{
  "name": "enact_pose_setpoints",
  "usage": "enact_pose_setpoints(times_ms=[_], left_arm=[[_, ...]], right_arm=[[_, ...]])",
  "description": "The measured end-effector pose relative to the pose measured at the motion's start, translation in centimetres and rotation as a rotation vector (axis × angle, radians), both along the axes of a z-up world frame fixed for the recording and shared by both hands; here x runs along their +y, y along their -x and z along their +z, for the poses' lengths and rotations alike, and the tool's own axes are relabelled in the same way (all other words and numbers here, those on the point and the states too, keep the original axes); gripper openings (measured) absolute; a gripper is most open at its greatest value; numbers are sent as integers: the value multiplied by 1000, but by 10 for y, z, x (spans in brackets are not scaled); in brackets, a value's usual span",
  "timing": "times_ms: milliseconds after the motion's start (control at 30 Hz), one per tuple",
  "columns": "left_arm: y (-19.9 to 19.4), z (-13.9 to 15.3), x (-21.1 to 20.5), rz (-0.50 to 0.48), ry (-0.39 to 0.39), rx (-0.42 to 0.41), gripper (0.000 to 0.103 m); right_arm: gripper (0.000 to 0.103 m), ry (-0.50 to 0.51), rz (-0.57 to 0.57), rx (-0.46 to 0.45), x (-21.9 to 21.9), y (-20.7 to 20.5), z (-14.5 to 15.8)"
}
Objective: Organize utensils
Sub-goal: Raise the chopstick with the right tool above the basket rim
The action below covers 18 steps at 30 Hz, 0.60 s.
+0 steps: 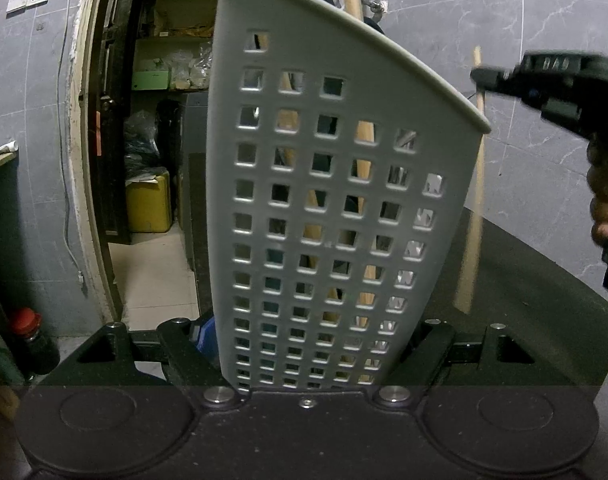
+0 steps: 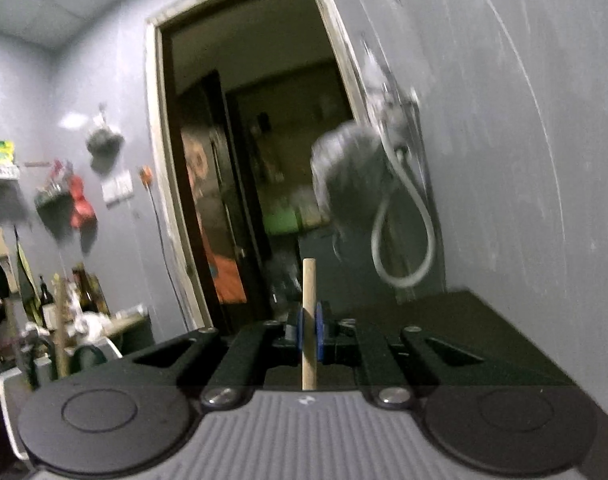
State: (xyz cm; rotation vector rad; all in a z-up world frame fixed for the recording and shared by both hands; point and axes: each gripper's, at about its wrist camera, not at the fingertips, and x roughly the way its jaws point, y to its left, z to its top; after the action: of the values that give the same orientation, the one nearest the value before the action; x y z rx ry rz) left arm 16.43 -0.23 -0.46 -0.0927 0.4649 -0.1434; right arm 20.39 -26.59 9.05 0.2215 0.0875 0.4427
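A grey perforated utensil holder (image 1: 324,208) fills the left wrist view, held between the fingers of my left gripper (image 1: 308,356). Wooden handles (image 1: 364,168) and dark utensils show through its holes and above its rim. My right gripper (image 2: 309,334) is shut on a thin wooden stick (image 2: 309,320) that stands upright between its blue pads. In the left wrist view the right gripper (image 1: 552,80) is up at the right, with the stick (image 1: 474,208) hanging down beside the holder.
A dark countertop (image 2: 464,340) runs along a grey tiled wall (image 2: 524,160). An open doorway (image 1: 156,160) leads to a storeroom with shelves. A hose (image 2: 404,220) hangs on the wall. Bottles and kitchen items (image 2: 64,312) stand at the left.
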Motion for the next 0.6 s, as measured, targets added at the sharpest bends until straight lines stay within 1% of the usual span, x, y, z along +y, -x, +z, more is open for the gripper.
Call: enact_pose_setpoints(times_ms=[200, 367, 600], left_arm=[[1, 0, -1, 1, -4, 0, 80], [1, 0, -1, 1, -3, 0, 80], [1, 0, -1, 1, -3, 0, 80]], right_arm=[[8, -39, 3, -121, 3, 17, 20], [8, -37, 9, -178, 9, 32, 39], [8, -35, 82, -260, 16, 65, 62]])
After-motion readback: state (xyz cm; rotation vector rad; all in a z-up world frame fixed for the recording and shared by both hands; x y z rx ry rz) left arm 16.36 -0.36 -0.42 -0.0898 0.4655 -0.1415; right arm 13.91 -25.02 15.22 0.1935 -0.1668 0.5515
